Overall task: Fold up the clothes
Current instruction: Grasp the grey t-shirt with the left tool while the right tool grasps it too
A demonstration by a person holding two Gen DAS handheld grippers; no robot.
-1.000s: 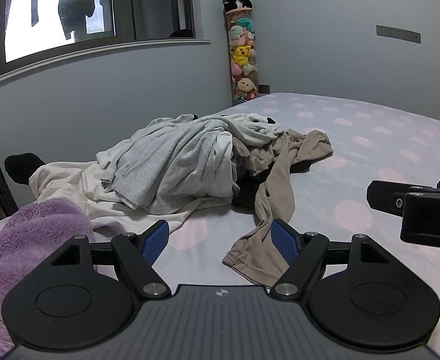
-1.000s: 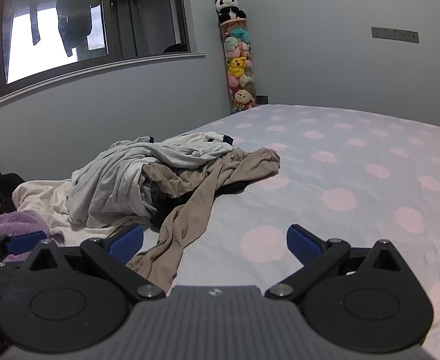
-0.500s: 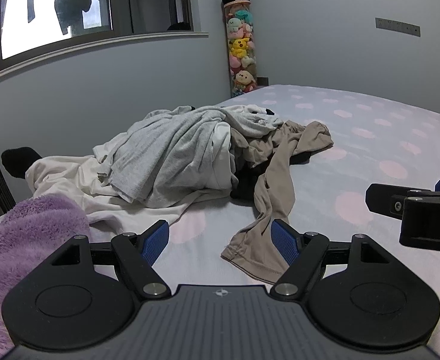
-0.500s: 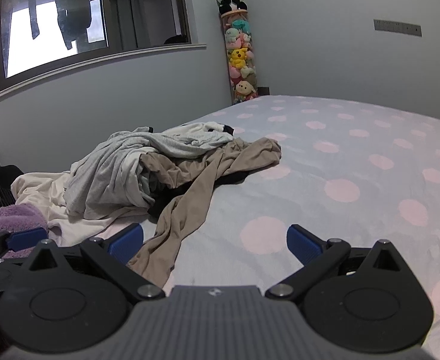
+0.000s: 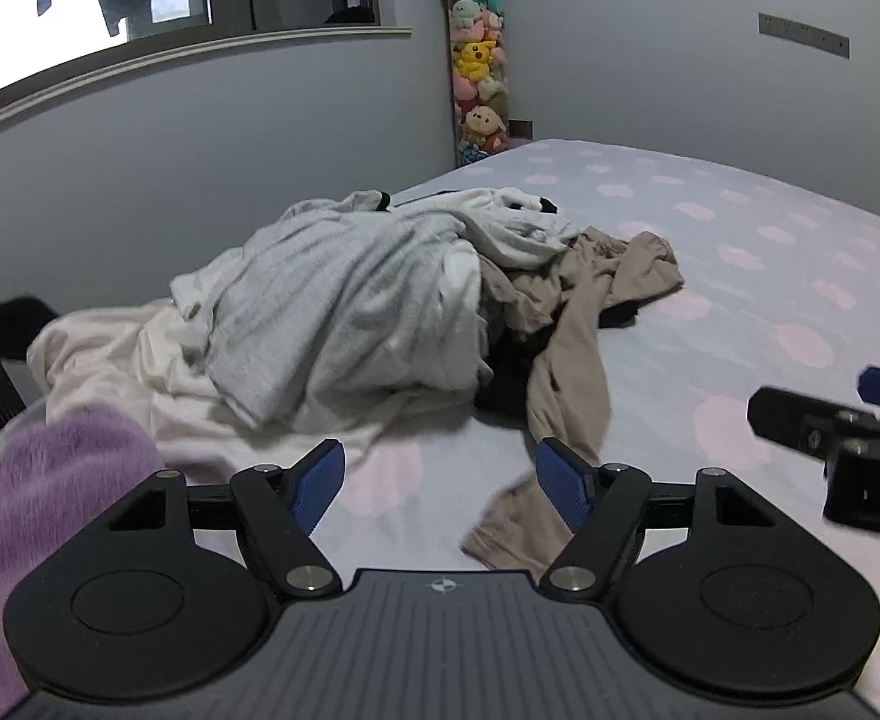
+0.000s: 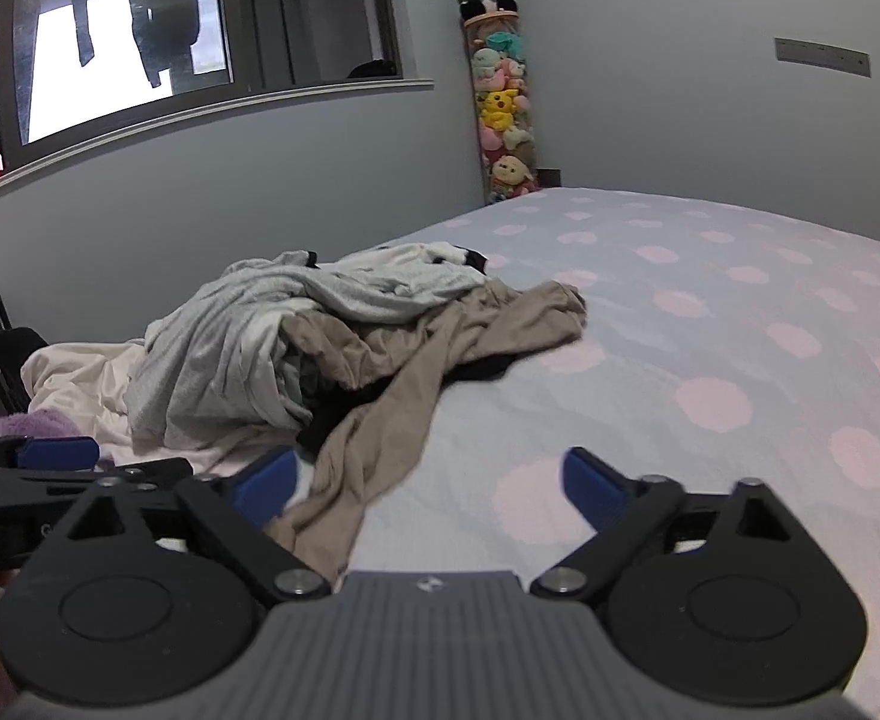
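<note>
A heap of clothes lies on the bed: a grey garment [image 5: 344, 300] on top, a cream one [image 5: 122, 348] under it at the left, and tan trousers [image 5: 565, 396] with one leg trailing toward me. The heap also shows in the right wrist view, grey garment [image 6: 212, 360], tan trousers [image 6: 392, 420]. My left gripper [image 5: 440, 480] is open and empty, just short of the trouser leg's end. My right gripper [image 6: 428, 480] is open and empty over the sheet, right of that leg. It shows in the left wrist view [image 5: 841, 426].
The bed sheet [image 6: 709, 324] is pale grey with pink dots. A purple fuzzy blanket [image 5: 38, 480] lies at the near left. A tall tube of plush toys [image 6: 502, 114] stands in the far corner. A window [image 6: 140, 36] is at the left wall.
Both grippers have moved forward toward the clothes heap, which now looks larger and closer. Jaws of both stay open.
</note>
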